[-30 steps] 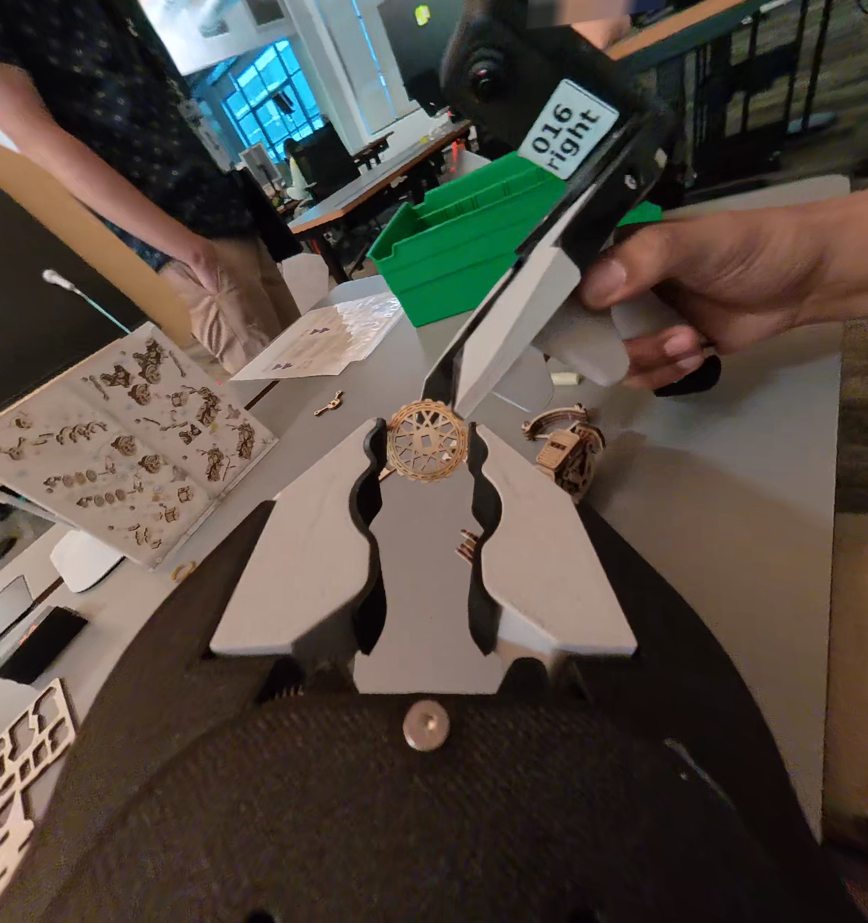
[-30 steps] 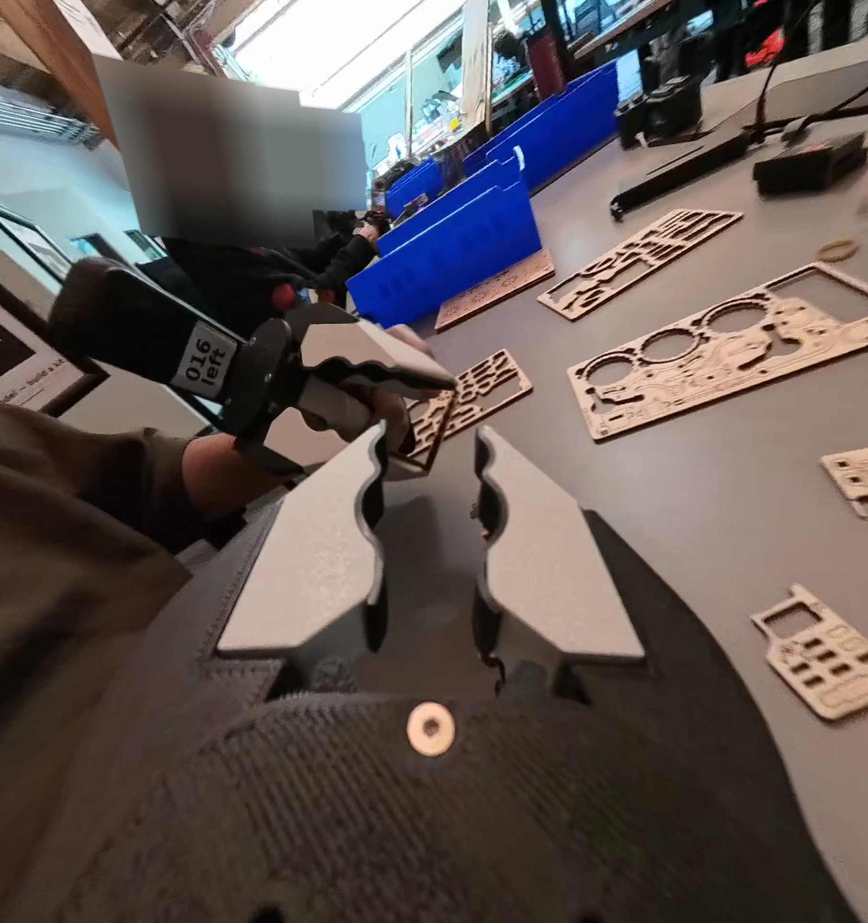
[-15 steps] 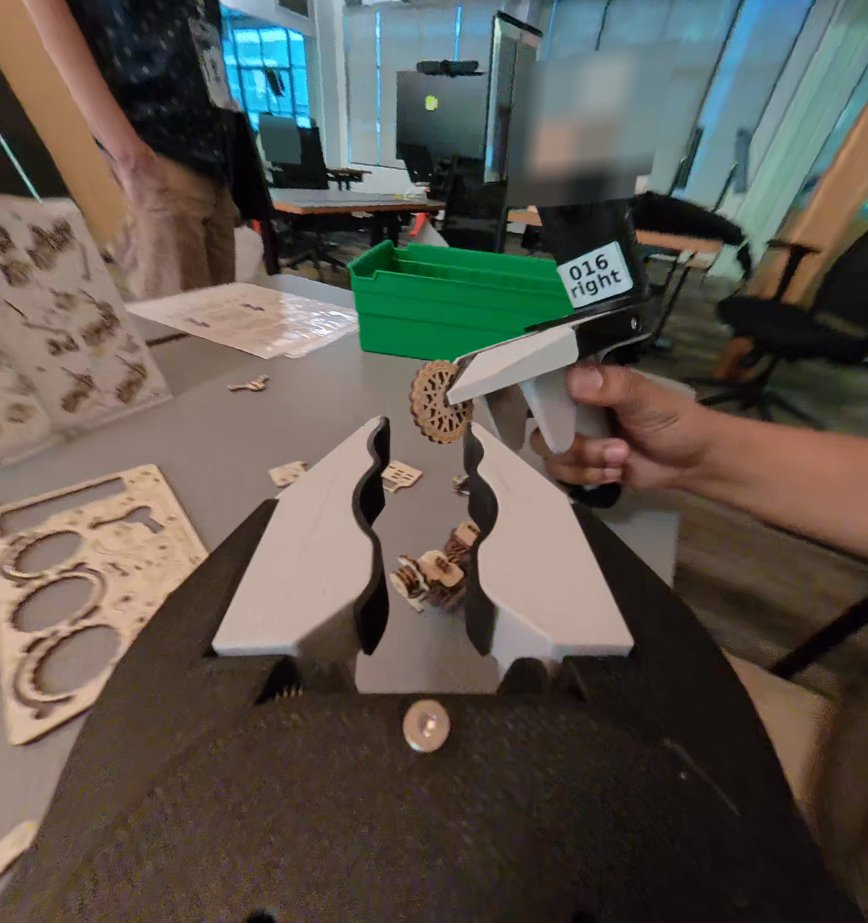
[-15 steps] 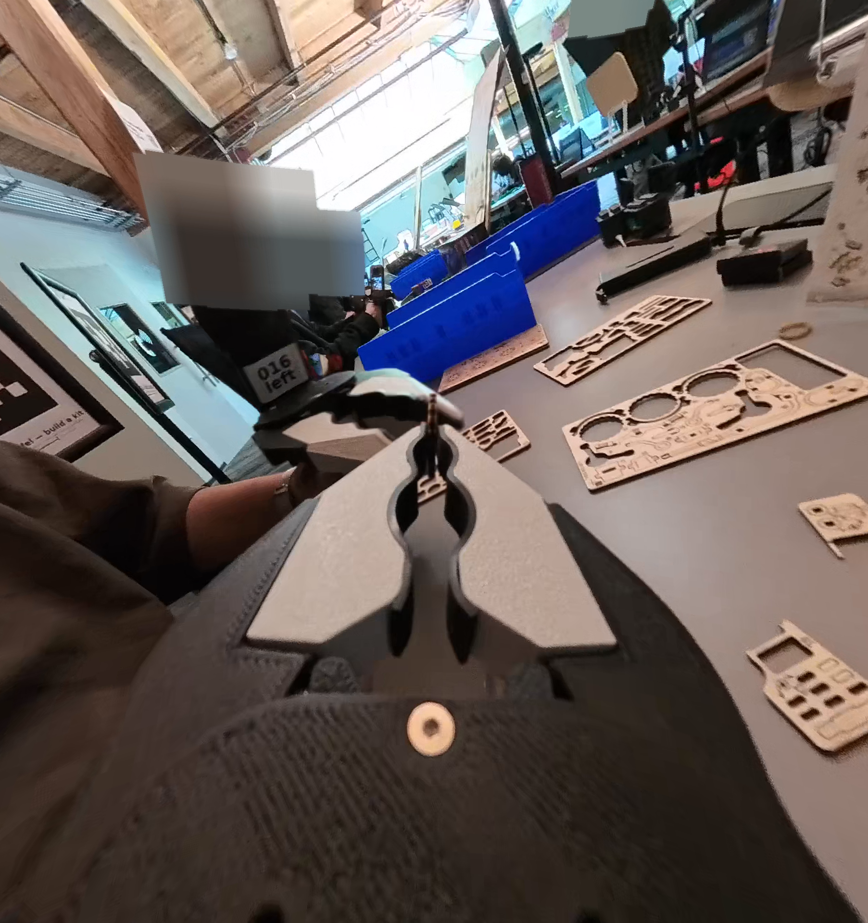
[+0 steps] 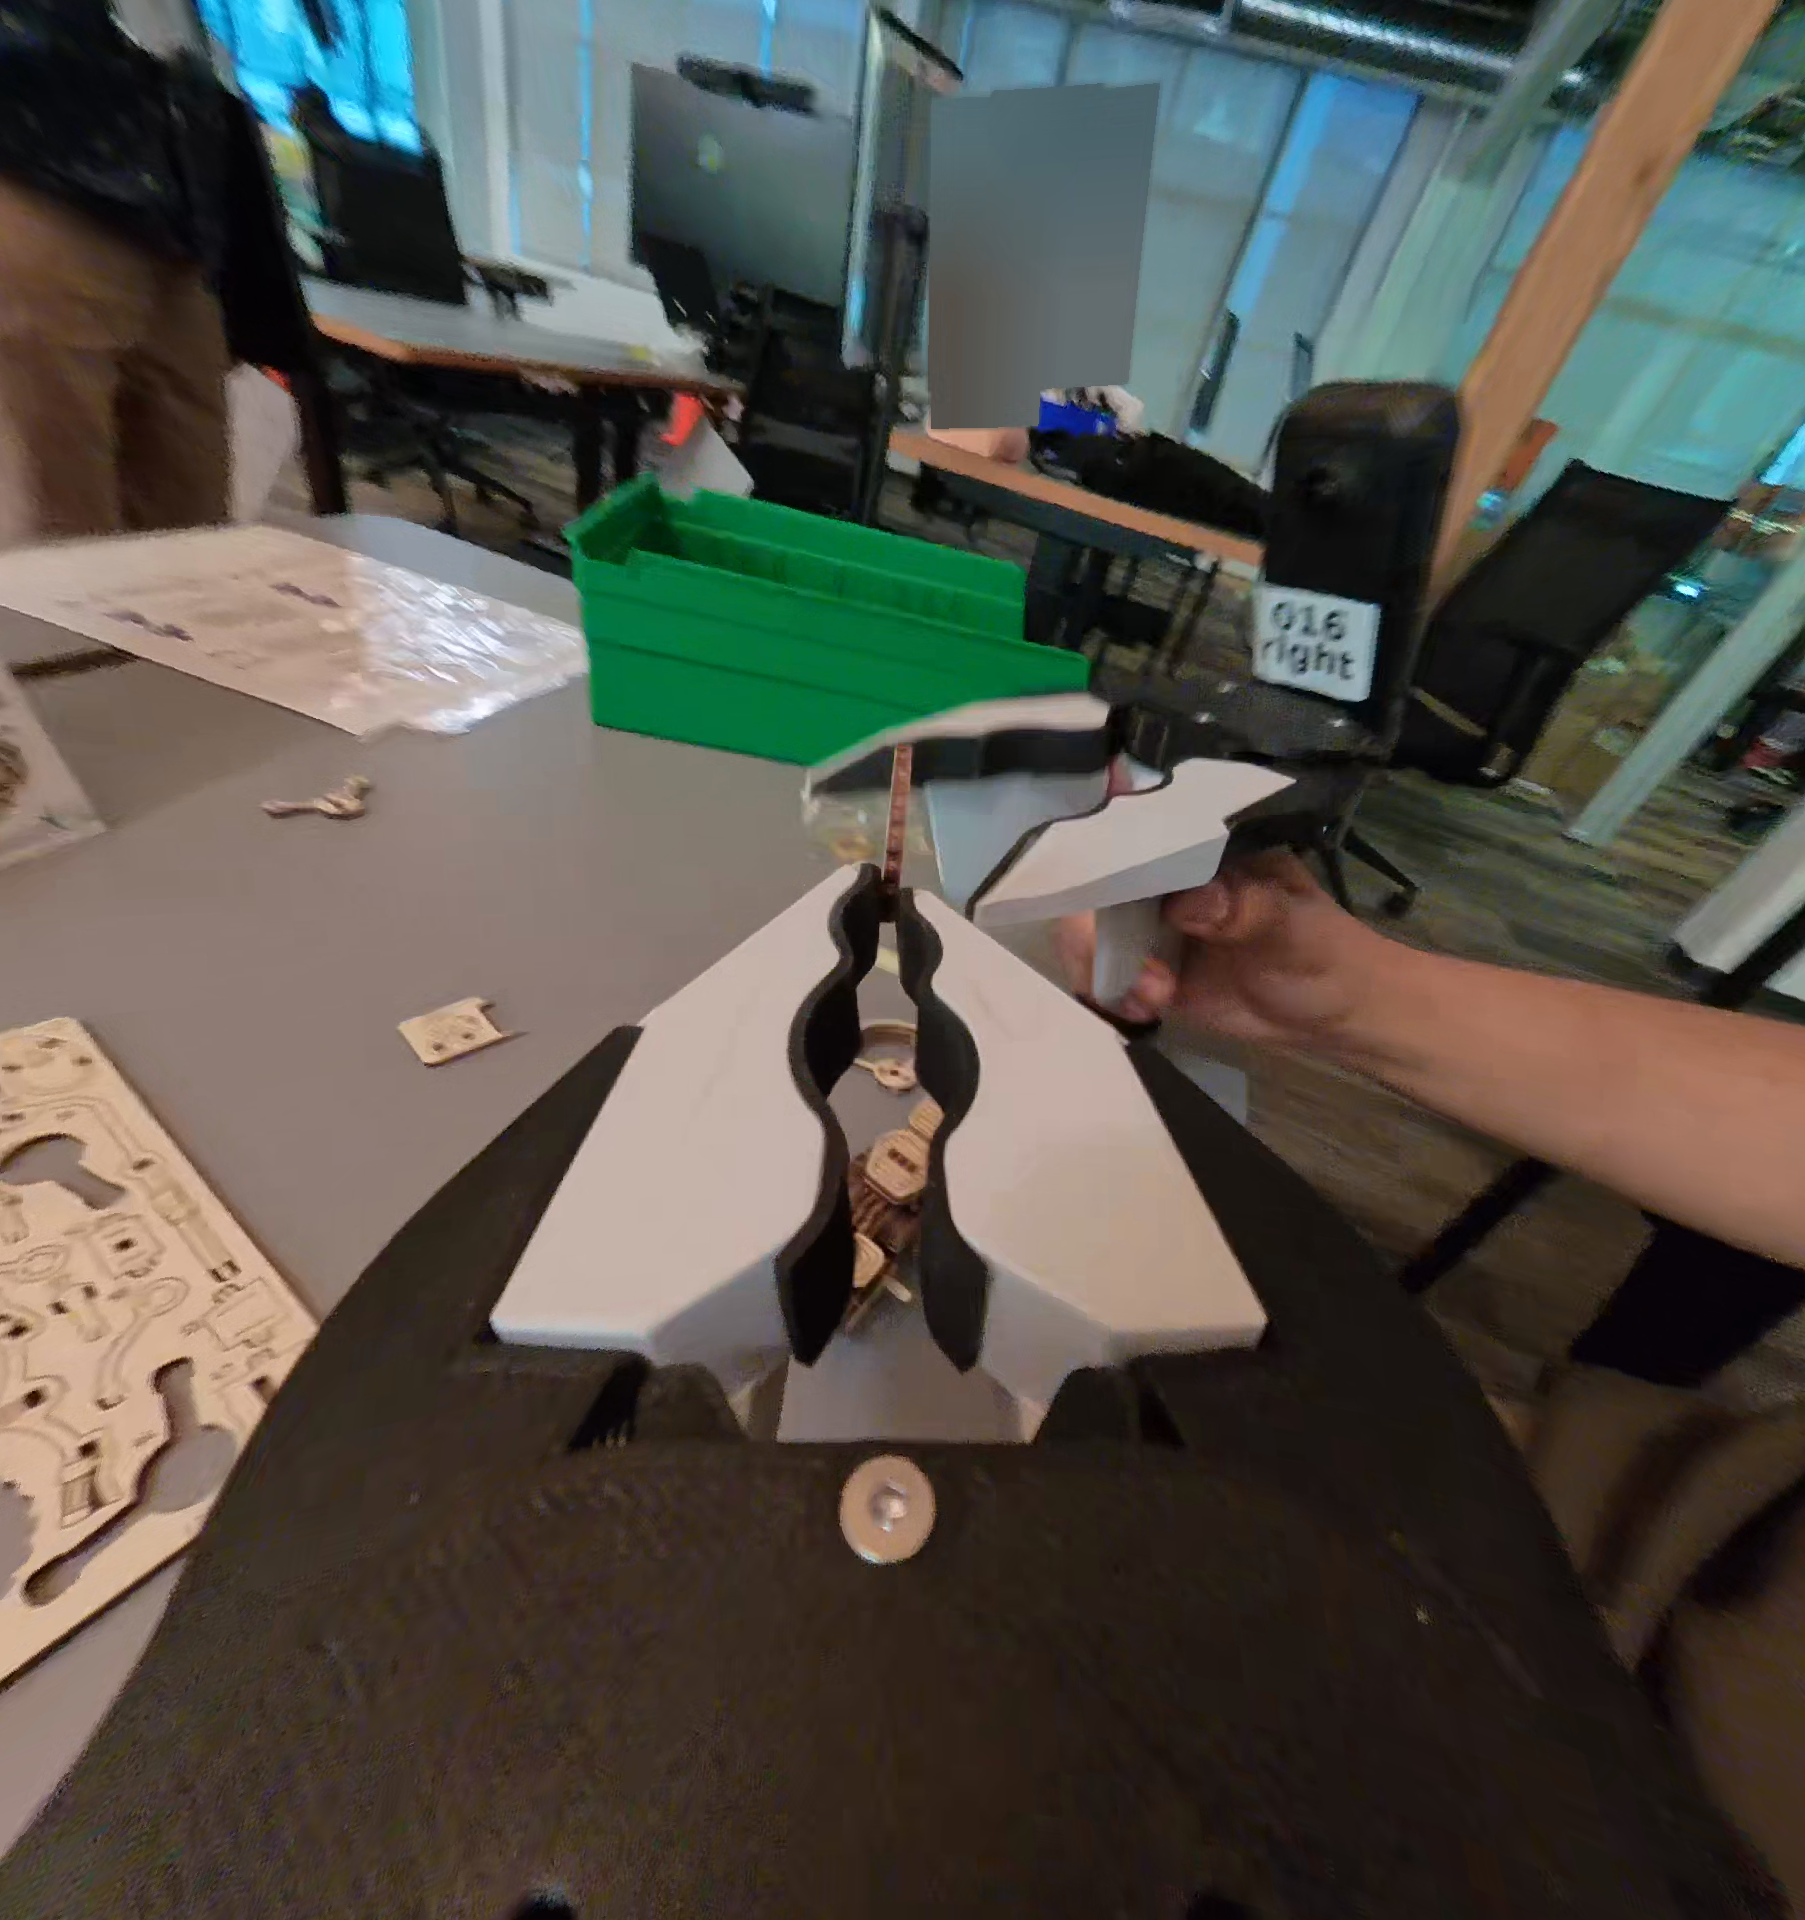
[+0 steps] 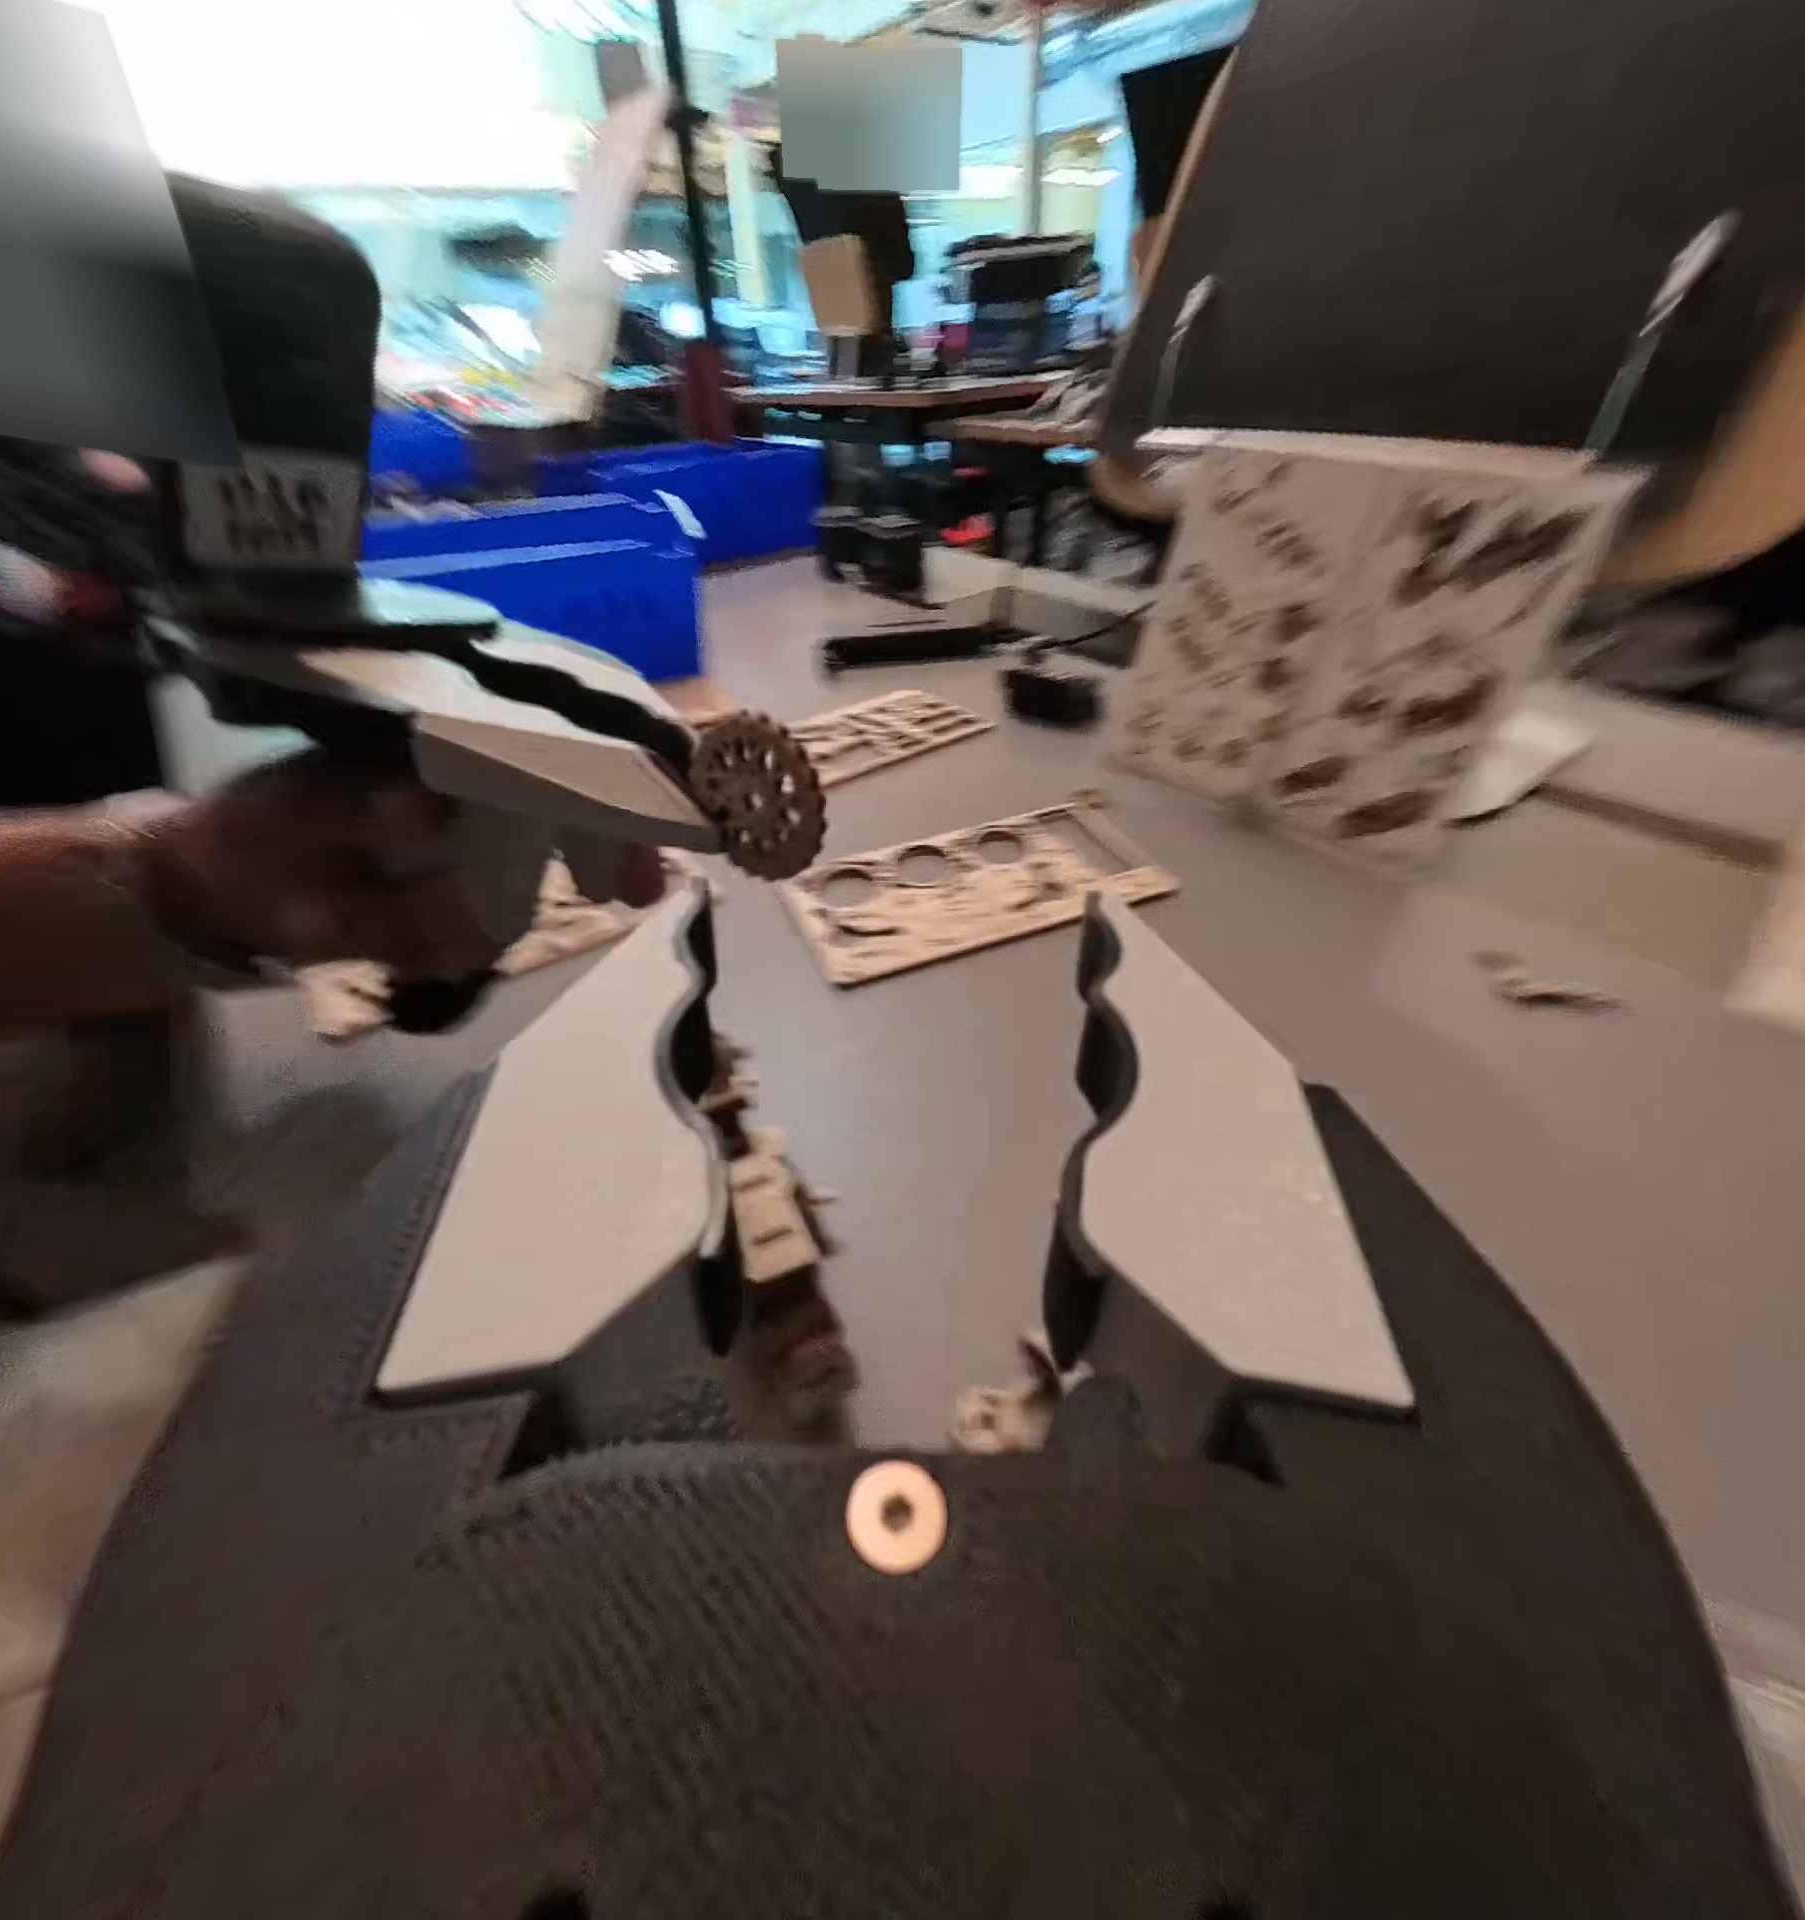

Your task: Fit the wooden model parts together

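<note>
left gripper [image 5: 885, 896] pinches the wooden wheel [image 6: 759, 794] edge-on; right gripper [image 6: 893, 920] gapes wide, empty.

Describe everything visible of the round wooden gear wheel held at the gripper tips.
The wooden gear wheel is a thin, flat laser-cut disc with a toothed rim and an openwork lattice inside, dark brown in the blurred right wrist view. The left hand-held gripper is shut on its lower edge, holding it upright in the air above the grey table. In the left wrist view it shows edge-on as a narrow strip. The open right hand-held gripper is not touching it.
</note>
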{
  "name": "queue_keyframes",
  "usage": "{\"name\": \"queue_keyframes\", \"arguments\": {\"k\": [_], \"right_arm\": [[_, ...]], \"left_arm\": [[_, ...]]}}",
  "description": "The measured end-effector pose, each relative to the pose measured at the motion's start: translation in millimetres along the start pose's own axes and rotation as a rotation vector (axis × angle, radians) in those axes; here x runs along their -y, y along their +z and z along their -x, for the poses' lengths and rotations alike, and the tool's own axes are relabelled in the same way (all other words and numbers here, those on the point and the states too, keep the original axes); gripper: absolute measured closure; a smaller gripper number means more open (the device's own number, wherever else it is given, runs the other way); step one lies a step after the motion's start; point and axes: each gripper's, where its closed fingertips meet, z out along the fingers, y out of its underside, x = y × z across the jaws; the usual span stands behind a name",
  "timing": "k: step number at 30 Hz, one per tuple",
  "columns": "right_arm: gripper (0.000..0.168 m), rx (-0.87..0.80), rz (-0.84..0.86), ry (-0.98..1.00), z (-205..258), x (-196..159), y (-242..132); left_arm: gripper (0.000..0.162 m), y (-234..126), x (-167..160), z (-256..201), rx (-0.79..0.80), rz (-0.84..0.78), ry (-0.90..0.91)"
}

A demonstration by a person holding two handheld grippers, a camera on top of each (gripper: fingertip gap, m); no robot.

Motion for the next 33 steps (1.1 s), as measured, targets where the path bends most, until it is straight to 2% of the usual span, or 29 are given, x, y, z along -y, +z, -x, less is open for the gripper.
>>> {"name": "queue_keyframes", "arguments": {"k": [3,6,11,18,23,27,33], "right_arm": [[0.104,-0.128,0.049,-0.337,0,0,-12],[0.109,-0.179,0.09,-0.549,7,-14,-12],[0.139,-0.244,-0.002,-0.859,22,-13,-12],[0.131,-0.092,0.07,-0.774,40,-28,2],[0.128,-0.084,0.076,-0.761,43,-32,13],[0.126,-0.045,0.046,-0.689,45,-27,19],[0.124,0.061,0.023,-0.681,62,-25,26]], "left_arm": [[0.162,8,-16,1,-0.059,0.126,-0.079],[0.162,11,-35,14,-0.027,0.265,-0.181],[0.162,10,-38,3,-0.086,0.326,-0.21],[0.162,0,-42,0,-0.139,0.329,-0.262],[0.162,-14,-26,9,-0.138,0.222,-0.357],[0.162,-26,-28,13,-0.141,0.211,-0.382],[0.162,-42,-36,0,-0.272,0.235,-0.454]]}}
